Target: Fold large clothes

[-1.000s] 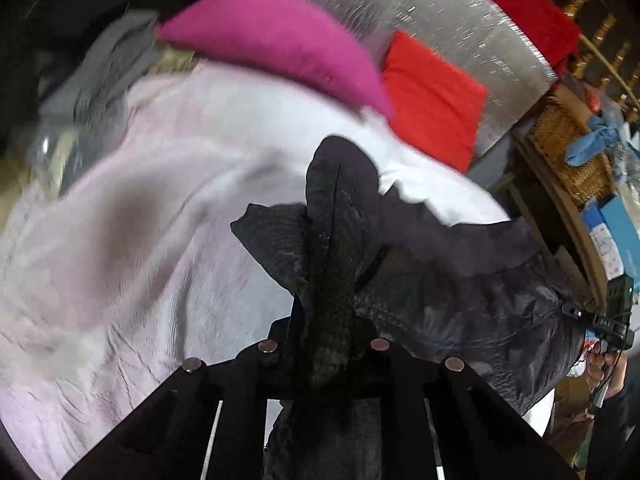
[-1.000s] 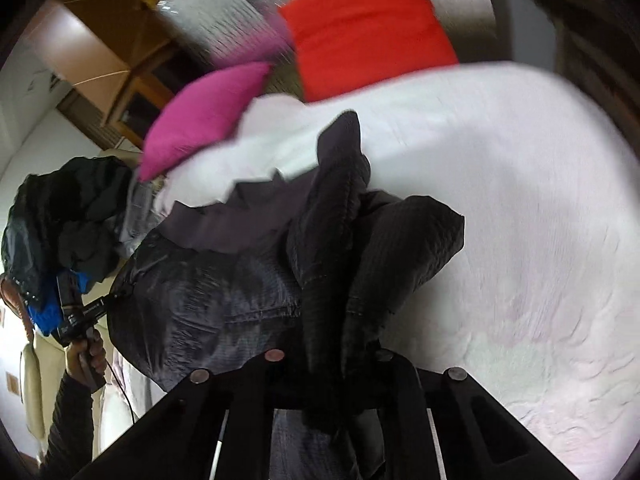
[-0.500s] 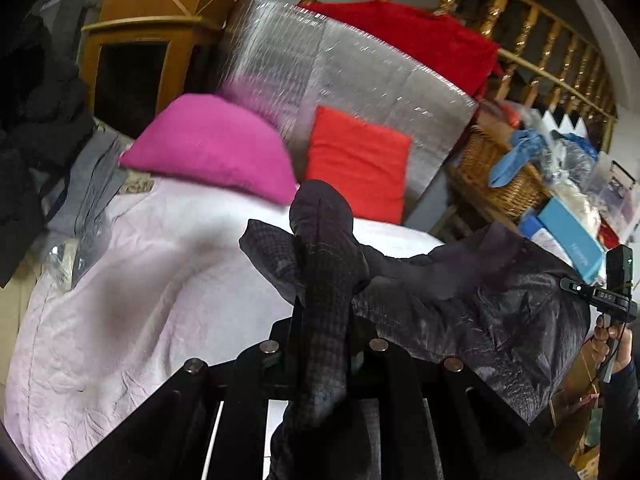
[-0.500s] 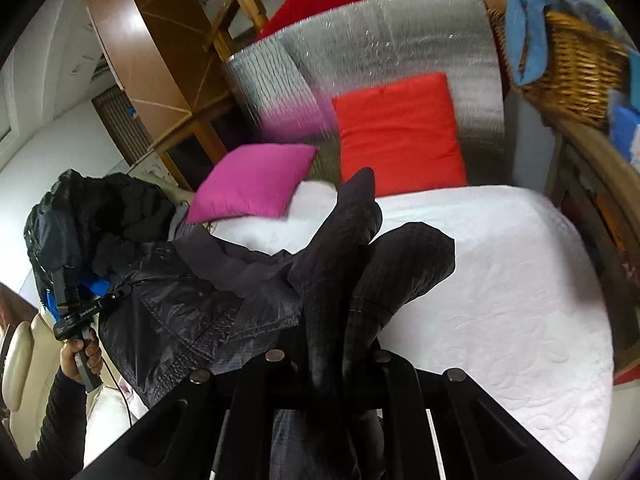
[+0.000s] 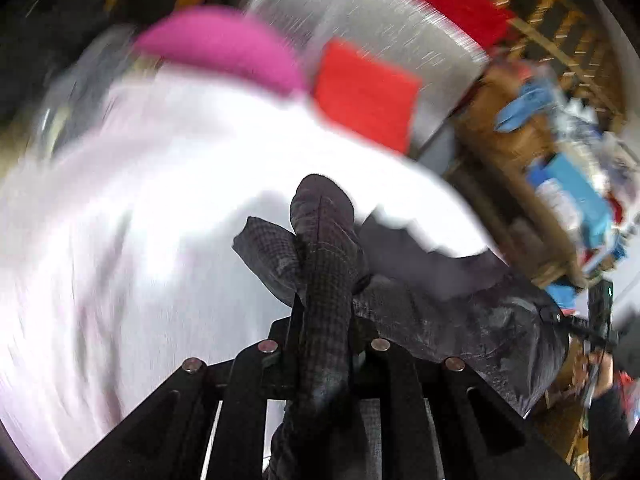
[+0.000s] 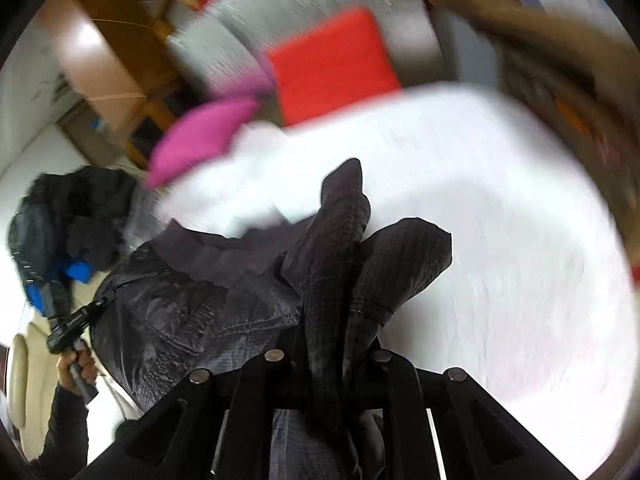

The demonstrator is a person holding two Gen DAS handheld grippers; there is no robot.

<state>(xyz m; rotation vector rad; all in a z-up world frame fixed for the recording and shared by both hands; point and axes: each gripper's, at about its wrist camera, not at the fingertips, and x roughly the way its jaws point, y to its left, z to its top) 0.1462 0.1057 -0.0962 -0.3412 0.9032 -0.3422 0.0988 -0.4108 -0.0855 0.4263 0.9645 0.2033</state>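
So, both claws have a pinch of the same dark grey, thin quilted nylon jacket [image 5: 460, 320], and it's hanging stretched between them above the bed with the white textured bedspread [image 5: 140, 220]. The left claw [image 5: 324, 320] is closed tight on a bunched fold of the fabric, which sticks up past the fingertips. The right claw [image 6: 340, 332] is clamped the same way on its own bunch, with what looks like a cuffed sleeve end poking out beside it.

My read: this is the carry-and-spread step, getting the jacket over the bed so it can go down flat before any actual folding. Both views are smeared with motion blur, so things are swinging. The next move probably calls for lowering both claws together, keeping them well apart so the body of the jacket lands spread out and not in a heap.

Around it: a magenta cushion [image 5: 224, 48] and a red square cushion [image 5: 364, 96] sit at the head of the bed against a silver foil-like panel [image 5: 380, 28]. There's a pile of dark clothes [image 6: 72, 216] off the bed's left side in the right view, and blurry clutter on the other side. The cushions take up the far end, so the jacket has to land short of them. The bunched sleeve could end up trapped underneath.
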